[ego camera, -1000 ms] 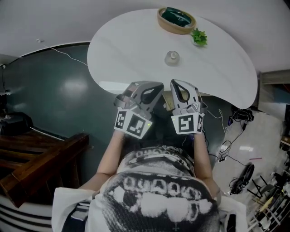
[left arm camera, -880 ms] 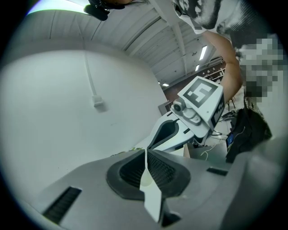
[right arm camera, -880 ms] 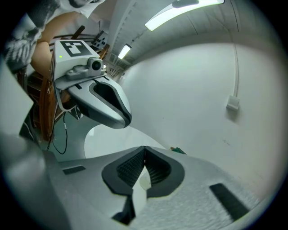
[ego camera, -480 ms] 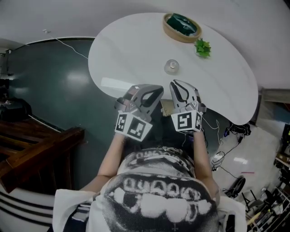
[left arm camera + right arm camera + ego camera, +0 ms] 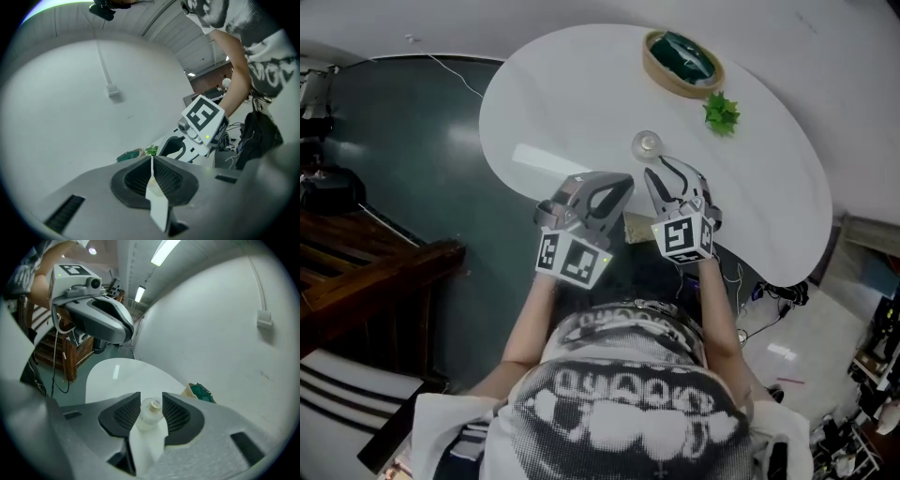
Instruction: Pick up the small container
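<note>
Head view shows the white tabletop (image 5: 581, 103) ahead of you, with your left claw (image 5: 614, 185) closed on nothing. Your right claw (image 5: 664, 171) is opening. The small container (image 5: 647, 143) stands on the tabletop at its tips, framed between the jaws, neither pad pressing it.

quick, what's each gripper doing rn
Left gripper: closed, nothing in it.
Right gripper: jaws opening, small container in the gap between them, not gripped.
</note>
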### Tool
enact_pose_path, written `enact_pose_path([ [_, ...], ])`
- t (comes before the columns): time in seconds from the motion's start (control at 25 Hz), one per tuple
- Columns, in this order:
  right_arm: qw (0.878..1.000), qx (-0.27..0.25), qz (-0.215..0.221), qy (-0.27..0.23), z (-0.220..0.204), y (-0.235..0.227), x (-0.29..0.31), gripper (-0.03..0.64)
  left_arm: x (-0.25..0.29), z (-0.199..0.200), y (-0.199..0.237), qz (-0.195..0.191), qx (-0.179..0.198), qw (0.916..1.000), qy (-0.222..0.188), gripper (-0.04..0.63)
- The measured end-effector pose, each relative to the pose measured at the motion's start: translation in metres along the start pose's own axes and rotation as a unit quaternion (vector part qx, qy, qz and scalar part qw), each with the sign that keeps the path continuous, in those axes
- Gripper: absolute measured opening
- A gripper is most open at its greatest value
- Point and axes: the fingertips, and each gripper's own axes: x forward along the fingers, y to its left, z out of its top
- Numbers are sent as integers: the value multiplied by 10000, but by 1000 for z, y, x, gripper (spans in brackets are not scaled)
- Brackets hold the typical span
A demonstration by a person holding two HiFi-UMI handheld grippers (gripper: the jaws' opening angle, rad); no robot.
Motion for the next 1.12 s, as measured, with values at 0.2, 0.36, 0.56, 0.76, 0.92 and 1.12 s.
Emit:
enact_pose_path([
  [0.2,9993,48,363,101,-23,-7,23,208,12,1,1,189,-4,9997,185,14],
  [0.36,9977,40,639,236,-39,-8,45,262,15,0,5,337,-3,9989,311,14],
  [0.56,9939,131,1024,383,-53,-2,70,328,15,-8,11,524,-56,9973,512,14],
  [0.76,9900,74,1316,496,-63,4,87,333,15,-13,15,673,-115,9957,633,14],
  [0.92,9867,92,1512,592,-71,10,99,339,17,-16,15,717,-166,9948,707,14],
  [1.12,9831,187,1692,667,-75,16,108,344,19,-19,15,720,-207,9944,744,14],
])
